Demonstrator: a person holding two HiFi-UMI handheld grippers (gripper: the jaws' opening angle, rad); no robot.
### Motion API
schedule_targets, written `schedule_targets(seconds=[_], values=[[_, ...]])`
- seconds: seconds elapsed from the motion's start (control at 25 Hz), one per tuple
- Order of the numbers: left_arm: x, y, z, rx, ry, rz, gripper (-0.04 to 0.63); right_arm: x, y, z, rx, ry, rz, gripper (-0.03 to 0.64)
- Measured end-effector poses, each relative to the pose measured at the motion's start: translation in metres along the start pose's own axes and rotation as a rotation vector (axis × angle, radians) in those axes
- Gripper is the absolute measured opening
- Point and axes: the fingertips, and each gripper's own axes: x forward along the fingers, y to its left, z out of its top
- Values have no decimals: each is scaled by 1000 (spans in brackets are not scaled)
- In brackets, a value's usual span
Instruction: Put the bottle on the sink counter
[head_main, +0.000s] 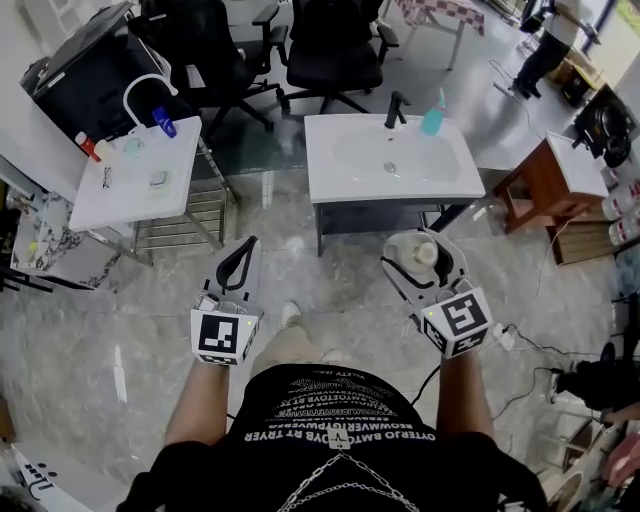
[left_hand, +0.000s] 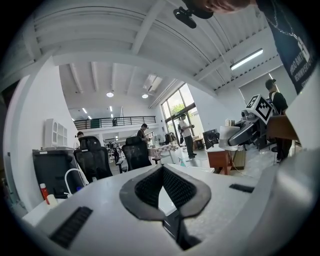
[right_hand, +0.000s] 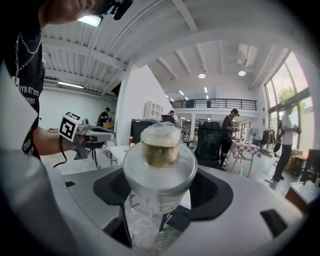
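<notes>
Carrying step: we held the bottle (head_main: 421, 254) clamped in the right gripper (head_main: 420, 240), well short of the sink table (head_main: 322, 165) | left gripper (head_main: 246, 245) closed, empty | next, we judged: approach, set it upright.

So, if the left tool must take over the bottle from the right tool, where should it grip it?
Probably the gold cap, from above or from the left side. The bottle stands upright in the right tool, whose jaws are shut on its clear body, so only the shoulder and the narrow round cap are free above them. The left tool is shut and must open first.
</notes>
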Motion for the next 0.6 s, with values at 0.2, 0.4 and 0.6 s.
schedule_targets(seconds=[0.2, 0.4, 0.6], values=[[36, 11, 0, 6, -13, -26, 6, 29, -20, 1, 5, 3, -11, 330], [75, 41, -2, -8, -14, -34, 6, 68, -39, 13, 2, 11, -13, 330], [121, 72, -12, -4, -11, -61, 6, 115, -60, 24, -2, 16, -26, 330]])
